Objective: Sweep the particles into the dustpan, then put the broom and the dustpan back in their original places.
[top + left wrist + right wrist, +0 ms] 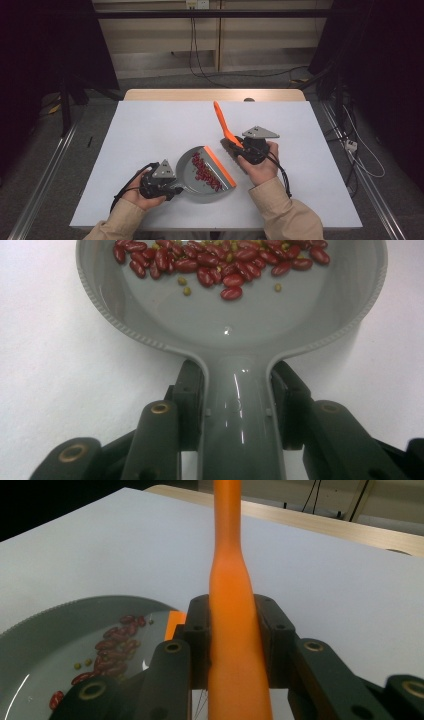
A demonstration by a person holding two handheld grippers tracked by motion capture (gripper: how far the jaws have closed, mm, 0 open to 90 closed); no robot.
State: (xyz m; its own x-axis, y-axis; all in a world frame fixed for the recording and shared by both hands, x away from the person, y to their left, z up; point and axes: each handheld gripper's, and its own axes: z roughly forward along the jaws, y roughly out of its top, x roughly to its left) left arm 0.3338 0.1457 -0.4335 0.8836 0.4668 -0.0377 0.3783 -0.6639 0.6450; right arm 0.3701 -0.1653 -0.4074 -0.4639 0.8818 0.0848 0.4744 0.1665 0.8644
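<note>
A grey dustpan (190,169) with an orange front lip (220,165) lies on the white table top, and a heap of red beans (205,169) with a few small green ones sits in it. My left gripper (176,189) is shut on the dustpan's handle (235,405), with its pads against both sides. The beans (220,262) lie at the pan's far end. My right gripper (240,148) is shut on an orange brush handle (221,120) that points up and away. In the right gripper view, the handle (227,580) stands between the pads and the dustpan (45,630) is at lower left.
The white sheet (150,130) covers a wooden table whose far edge (210,95) shows. Bare sheet stretches to the left and behind the pan. Cables (360,150) and dark stands are on the floor around the table.
</note>
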